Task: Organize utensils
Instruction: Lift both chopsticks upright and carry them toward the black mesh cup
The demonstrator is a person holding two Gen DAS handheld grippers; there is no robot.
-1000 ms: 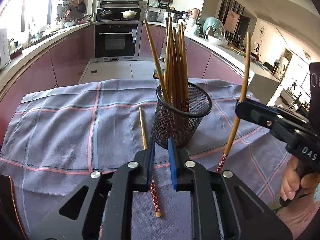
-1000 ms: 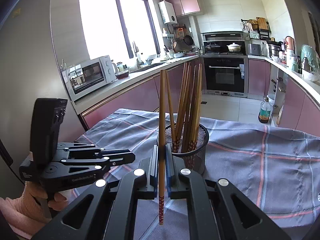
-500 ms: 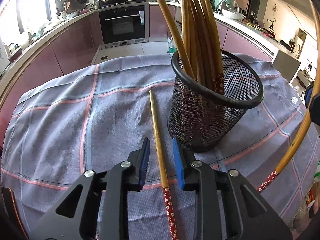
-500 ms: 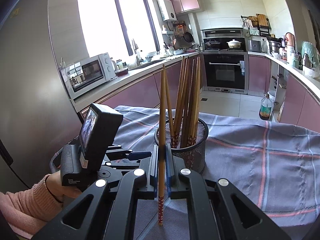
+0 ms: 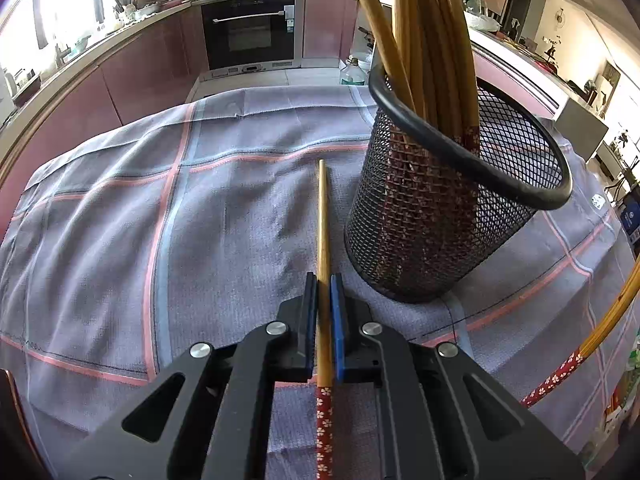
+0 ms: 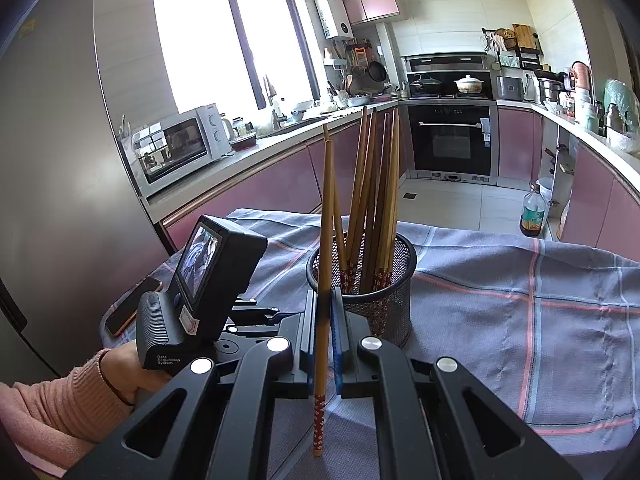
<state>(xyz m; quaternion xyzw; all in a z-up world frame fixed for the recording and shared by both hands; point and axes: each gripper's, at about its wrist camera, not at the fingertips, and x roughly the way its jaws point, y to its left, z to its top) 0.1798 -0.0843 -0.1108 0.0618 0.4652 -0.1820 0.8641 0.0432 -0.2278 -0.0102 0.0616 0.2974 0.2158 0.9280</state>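
Observation:
A black mesh holder [image 5: 448, 216] stands on the checked cloth with several wooden chopsticks [image 5: 424, 40] upright in it; it also shows in the right wrist view [image 6: 372, 288]. My left gripper [image 5: 324, 292] is low on the cloth, just left of the holder, with its jaws closed on a chopstick [image 5: 322, 216] that lies flat, red patterned end toward me. My right gripper [image 6: 325, 308] is shut on another chopstick [image 6: 326, 216] and holds it upright in front of the holder; that chopstick also shows at the right edge of the left wrist view [image 5: 592, 344].
The grey-blue checked cloth [image 5: 140, 208] covers the table. A phone [image 6: 132, 306] lies at the table's left edge beside the left hand unit [image 6: 200, 292]. Kitchen counters, a microwave [image 6: 176, 148] and an oven stand beyond.
My left gripper has dropped to the cloth, moved forward over the lying chopstick and closed on it. My right gripper holds its chopstick upright about where it was.

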